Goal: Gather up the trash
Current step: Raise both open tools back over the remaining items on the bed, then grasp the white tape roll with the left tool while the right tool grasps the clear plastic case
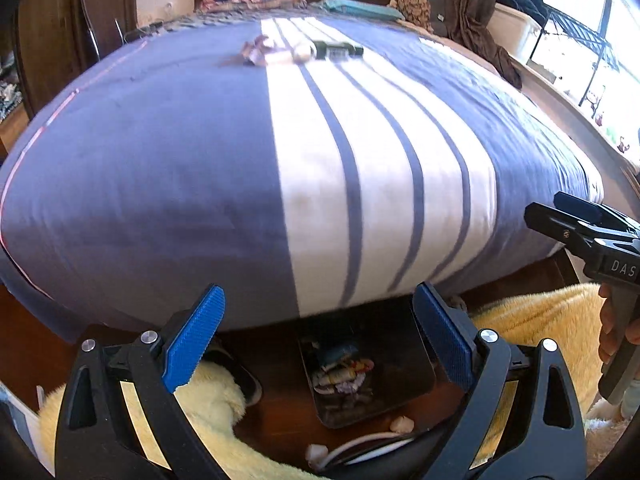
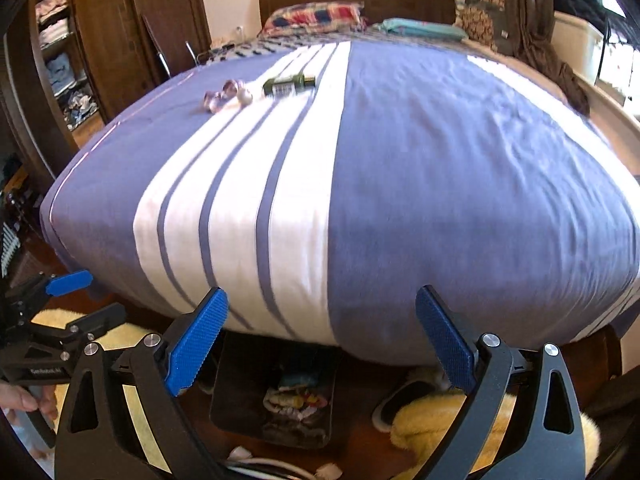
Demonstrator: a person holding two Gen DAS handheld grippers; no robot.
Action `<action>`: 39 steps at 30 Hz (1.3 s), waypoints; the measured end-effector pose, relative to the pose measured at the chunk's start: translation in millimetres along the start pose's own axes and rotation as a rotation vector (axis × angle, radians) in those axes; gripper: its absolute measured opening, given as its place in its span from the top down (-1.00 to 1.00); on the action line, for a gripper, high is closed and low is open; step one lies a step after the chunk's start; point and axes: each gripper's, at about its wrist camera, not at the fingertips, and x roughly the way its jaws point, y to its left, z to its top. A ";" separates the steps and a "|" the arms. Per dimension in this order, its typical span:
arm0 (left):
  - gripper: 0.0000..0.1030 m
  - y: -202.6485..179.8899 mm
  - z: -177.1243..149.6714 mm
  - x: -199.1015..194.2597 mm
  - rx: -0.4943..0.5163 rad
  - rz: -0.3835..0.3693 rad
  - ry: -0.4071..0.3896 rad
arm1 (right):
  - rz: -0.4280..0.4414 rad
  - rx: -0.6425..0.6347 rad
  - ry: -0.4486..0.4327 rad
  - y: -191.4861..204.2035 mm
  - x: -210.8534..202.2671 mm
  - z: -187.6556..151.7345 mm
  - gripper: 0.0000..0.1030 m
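On the blue-and-white striped bed (image 1: 160,160) lie crumpled wrappers (image 1: 256,54), a white paper ball (image 1: 302,53) and a green bottle (image 1: 338,49), all far from both grippers. The right wrist view shows the same wrappers (image 2: 220,98), ball (image 2: 244,96) and bottle (image 2: 288,85). A dark bin (image 1: 418,368) (image 2: 232,392) with trash inside stands on the floor at the bed's foot, below both grippers. My left gripper (image 1: 316,336) (image 2: 92,300) is open and empty. My right gripper (image 2: 320,340) (image 1: 546,208) is open too, with nothing between its pads.
A fluffy yellow rug (image 1: 540,320) and a slipper (image 2: 404,396) lie beside the bin. Small paper scraps (image 1: 402,424) and a white cable (image 1: 360,446) are on the wooden floor. A wardrobe (image 2: 100,40) stands left of the bed, pillows (image 2: 316,16) at its head.
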 end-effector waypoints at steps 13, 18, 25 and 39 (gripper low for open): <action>-0.76 21.2 62.7 -3.7 0.006 0.053 -0.064 | -0.034 -0.038 -0.076 -0.7 0.8 62.7 -0.86; -0.76 27.1 89.1 4.9 0.013 0.070 -0.066 | -0.040 -0.044 -0.075 -0.4 10.9 84.6 -0.86; -0.76 38.5 118.9 28.0 0.006 0.073 -0.043 | -0.038 -0.053 -0.048 0.5 39.0 112.6 -0.86; -0.75 56.5 167.7 80.2 0.020 0.067 0.007 | -0.013 -0.055 0.053 28.0 147.6 189.1 -0.73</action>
